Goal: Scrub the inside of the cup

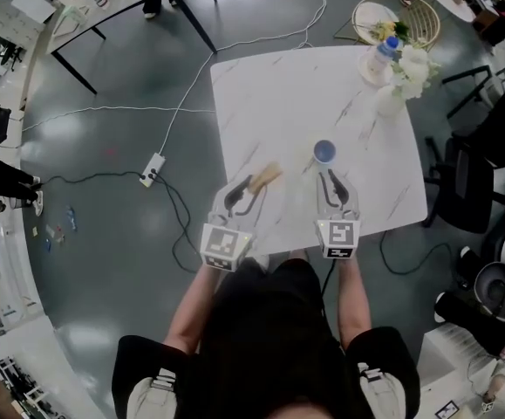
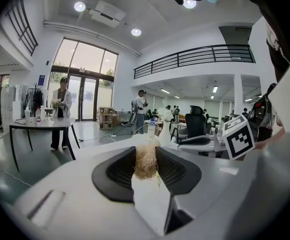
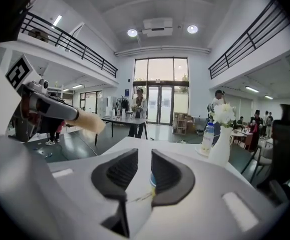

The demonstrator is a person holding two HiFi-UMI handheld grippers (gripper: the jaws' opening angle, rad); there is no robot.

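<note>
A small blue cup (image 1: pixel 324 153) stands upright on the white marble table (image 1: pixel 269 103). My right gripper (image 1: pixel 331 182) sits just behind it, jaws narrowed to a slim gap. In the right gripper view only a sliver of the cup (image 3: pixel 152 180) peeks past the right jaw of that gripper (image 3: pixel 145 156), and I see nothing pressed between the pads. My left gripper (image 1: pixel 245 190) is shut on a tan bristly brush (image 1: pixel 266 177), whose fibres fill the gap between its jaws (image 2: pixel 146 160). The brush head (image 3: pixel 87 122) hangs left of the cup, apart from it.
A white vase of flowers (image 1: pixel 402 81) and a water bottle (image 1: pixel 383 55) stand at the table's far right corner. Black chairs (image 1: pixel 474 177) crowd the right side. On the floor to the left lie cables and a power strip (image 1: pixel 152 169).
</note>
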